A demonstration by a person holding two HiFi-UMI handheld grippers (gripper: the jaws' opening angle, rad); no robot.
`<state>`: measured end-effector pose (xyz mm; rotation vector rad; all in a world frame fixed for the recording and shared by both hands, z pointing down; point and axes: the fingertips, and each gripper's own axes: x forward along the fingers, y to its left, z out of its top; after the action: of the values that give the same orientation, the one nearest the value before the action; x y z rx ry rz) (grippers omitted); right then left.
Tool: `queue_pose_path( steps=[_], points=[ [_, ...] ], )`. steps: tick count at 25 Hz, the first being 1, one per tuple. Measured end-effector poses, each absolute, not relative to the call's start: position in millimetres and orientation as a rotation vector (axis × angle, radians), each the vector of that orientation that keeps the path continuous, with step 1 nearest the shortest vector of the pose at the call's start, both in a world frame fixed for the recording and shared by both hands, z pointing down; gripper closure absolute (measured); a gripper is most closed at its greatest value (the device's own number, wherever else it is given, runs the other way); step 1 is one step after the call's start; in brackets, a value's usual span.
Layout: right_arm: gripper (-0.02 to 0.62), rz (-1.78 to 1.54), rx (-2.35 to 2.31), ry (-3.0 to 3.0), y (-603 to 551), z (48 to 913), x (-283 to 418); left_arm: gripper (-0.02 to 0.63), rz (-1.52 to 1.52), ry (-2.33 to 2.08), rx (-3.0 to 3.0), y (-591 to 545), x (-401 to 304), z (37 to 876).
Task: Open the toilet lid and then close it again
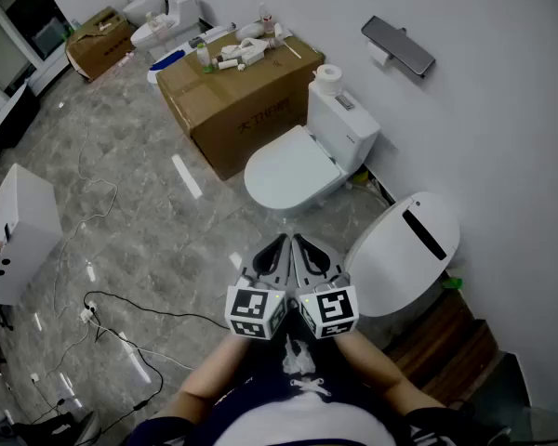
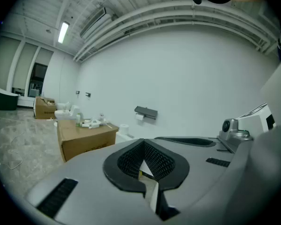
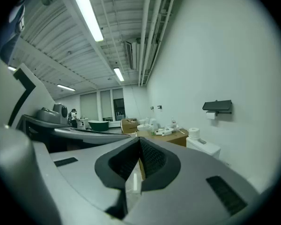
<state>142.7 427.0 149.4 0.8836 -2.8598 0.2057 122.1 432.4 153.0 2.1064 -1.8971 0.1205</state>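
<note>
A white toilet (image 1: 293,170) with its lid down stands against the wall, and a paper roll (image 1: 328,79) rests on its tank (image 1: 346,124). My left gripper (image 1: 281,243) and right gripper (image 1: 301,242) hang side by side near my body, short of the bowl, touching nothing. Both are shut and empty. In the left gripper view, the left gripper (image 2: 143,164) has its jaws together, and only the toilet's edge (image 2: 125,136) shows. In the right gripper view, the right gripper (image 3: 139,162) also has its jaws together, and the tank (image 3: 203,147) and roll (image 3: 194,132) sit to the right.
A second white toilet (image 1: 405,249) with its lid down sits on a wooden pallet (image 1: 446,342) to my right. A cardboard box (image 1: 242,96) bearing small items stands left of the first toilet. Cables (image 1: 121,328) trail over the floor. A paper holder (image 1: 398,46) hangs on the wall.
</note>
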Motion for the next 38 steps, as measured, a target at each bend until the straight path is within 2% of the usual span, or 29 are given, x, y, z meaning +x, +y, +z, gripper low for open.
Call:
queue_pose_path(
  steps=[16,26,38],
  points=[
    [0.588,0.194,0.809,-2.818,408.1,177.5,143.9,0.601,0.178,-1.93,2.077,412.9,122.4,178.6],
    [0.588,0.278,0.777,-2.706,364.8,228.9,117.7,0.601,0.23,-1.867,2.039,362.8,85.4,218.8],
    [0.588,0.414,0.79,-2.521,270.8,283.9,51.4,0.601,0.278,-1.716,2.121,239.5,7.2,252.1]
  ],
)
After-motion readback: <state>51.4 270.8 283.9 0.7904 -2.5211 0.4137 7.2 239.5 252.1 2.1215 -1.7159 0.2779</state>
